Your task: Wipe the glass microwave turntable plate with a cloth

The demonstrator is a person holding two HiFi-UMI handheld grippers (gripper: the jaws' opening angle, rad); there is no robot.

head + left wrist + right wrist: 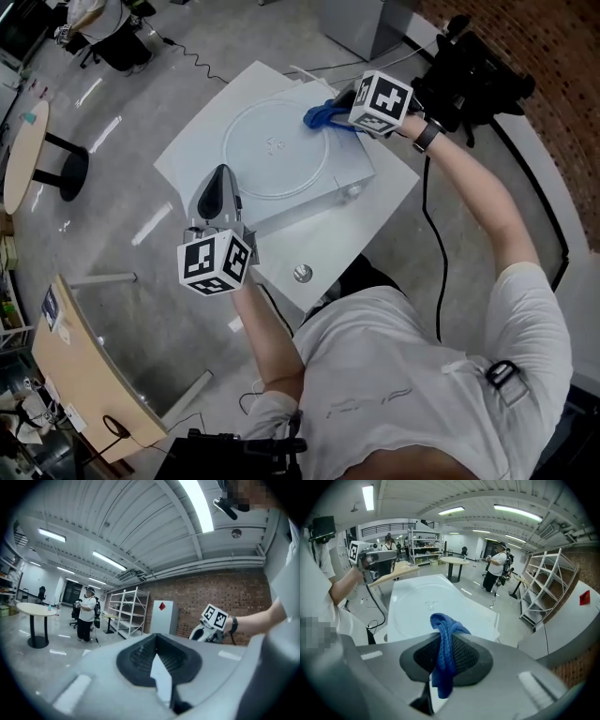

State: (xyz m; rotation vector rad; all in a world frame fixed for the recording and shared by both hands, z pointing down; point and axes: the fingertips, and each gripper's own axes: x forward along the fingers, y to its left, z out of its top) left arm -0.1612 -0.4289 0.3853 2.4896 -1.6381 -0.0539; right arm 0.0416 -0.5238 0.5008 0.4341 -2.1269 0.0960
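1. While my right gripper (343,106) is clamped on the blue cloth (324,116), my left gripper (221,184) has its jaws drawn together with nothing between them.
2. From the right gripper's own camera, the cloth (443,632) is pinched between the two jaws. A bunched fold sticks out ahead of the tips and a tail hangs back below them.
3. Just ahead of and below the right gripper (443,641) lies the round glass plate (417,607), flat on a white box (487,620).
4. Seen from my head camera, the cloth sits over the plate's (272,150) edge on the right gripper's side. I cannot tell whether it is touching the glass.
5. My left gripper is apart from the plate, on my side of it and to its left, over the near corner of the box (314,204). Its tips point towards the plate.
6. The box rests on a white desk (186,157), and a small round metal piece (302,273) lies on that desk behind and to the right of the left gripper.
7. Through the left gripper's (157,641) camera I look level across the room, with the right gripper's marker cube (215,616) ahead and to the right.
8. Far ahead and to the left of it are a standing person (87,613), a round table (35,609) and white shelves (129,611).
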